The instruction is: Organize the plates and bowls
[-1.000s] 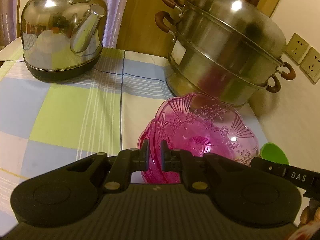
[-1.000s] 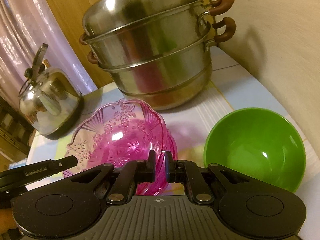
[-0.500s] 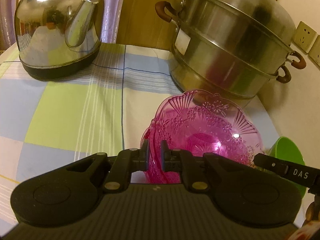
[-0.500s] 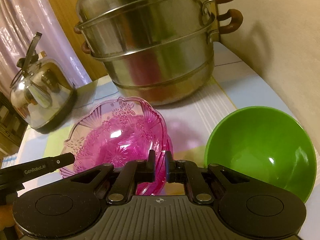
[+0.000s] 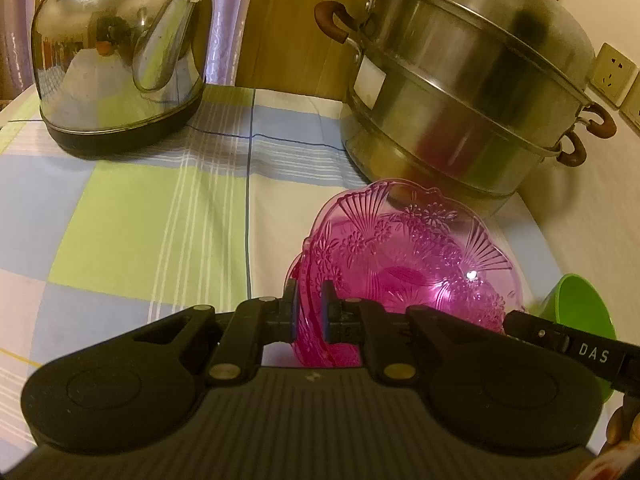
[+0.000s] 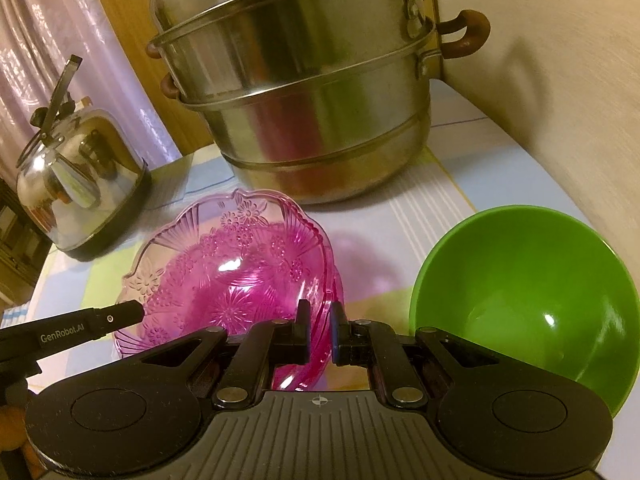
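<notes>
A pink see-through patterned bowl [image 5: 408, 264] is held between both grippers over the checked tablecloth. My left gripper [image 5: 308, 308] is shut on its left rim. My right gripper [image 6: 320, 332] is shut on its right rim; the bowl also shows in the right wrist view [image 6: 236, 276]. A green bowl [image 6: 528, 296] stands upright on the table just right of the pink bowl, and its edge shows in the left wrist view [image 5: 580, 308]. Each gripper's body shows at the edge of the other's view.
A large steel stacked steamer pot [image 5: 468, 88] stands at the back right, close behind the pink bowl; it also shows in the right wrist view [image 6: 304, 92]. A steel kettle [image 5: 116, 56] stands at the back left. A wall [image 6: 560, 60] runs along the right side.
Both grippers have carried the pink bowl forward and down towards the table, nearer the steamer pot. The green bowl has stayed in place.
</notes>
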The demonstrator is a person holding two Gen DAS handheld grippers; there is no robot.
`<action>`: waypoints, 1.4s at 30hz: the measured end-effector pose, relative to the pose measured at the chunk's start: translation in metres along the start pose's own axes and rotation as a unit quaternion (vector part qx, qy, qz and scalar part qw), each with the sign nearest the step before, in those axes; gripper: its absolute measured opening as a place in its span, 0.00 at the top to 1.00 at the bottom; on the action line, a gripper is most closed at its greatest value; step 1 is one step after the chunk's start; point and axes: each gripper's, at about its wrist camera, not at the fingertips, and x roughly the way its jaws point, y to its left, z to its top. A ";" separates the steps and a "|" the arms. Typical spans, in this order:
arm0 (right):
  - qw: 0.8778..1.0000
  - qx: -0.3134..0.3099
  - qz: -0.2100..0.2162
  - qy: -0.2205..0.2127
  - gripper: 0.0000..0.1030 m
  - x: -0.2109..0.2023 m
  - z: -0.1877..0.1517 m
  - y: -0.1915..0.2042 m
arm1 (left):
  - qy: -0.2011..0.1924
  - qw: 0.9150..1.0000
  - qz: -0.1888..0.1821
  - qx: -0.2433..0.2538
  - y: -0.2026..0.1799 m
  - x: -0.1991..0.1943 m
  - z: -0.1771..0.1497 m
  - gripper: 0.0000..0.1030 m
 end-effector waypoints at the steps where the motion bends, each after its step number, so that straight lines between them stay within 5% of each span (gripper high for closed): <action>1: 1.000 0.001 0.000 0.001 0.91 0.000 0.000 0.000 | 0.001 1.000 0.000 0.000 0.000 0.000 0.000 0.91; 19: 1.000 -0.001 -0.001 0.005 0.91 0.005 -0.001 0.001 | 0.001 1.000 0.003 0.000 0.000 0.001 0.000 0.91; 22: 1.000 0.006 0.011 0.006 0.91 0.007 -0.001 -0.001 | 0.000 1.000 0.008 -0.007 0.001 0.003 0.001 0.71; 24: 1.000 0.009 0.020 0.003 0.77 0.007 -0.001 -0.001 | -0.005 1.000 0.010 -0.005 0.001 0.001 0.001 0.70; 25: 1.000 0.009 0.020 -0.005 0.51 0.006 -0.001 -0.001 | -0.007 1.000 0.011 -0.006 0.002 0.000 0.002 0.70; 26: 1.000 0.011 0.023 -0.012 0.39 0.003 -0.001 -0.002 | -0.009 1.000 0.010 -0.006 0.002 -0.001 0.002 0.70; 42: 0.999 0.003 0.027 -0.022 0.39 -0.001 -0.001 0.004 | -0.011 1.000 0.009 -0.012 0.008 -0.005 0.003 0.69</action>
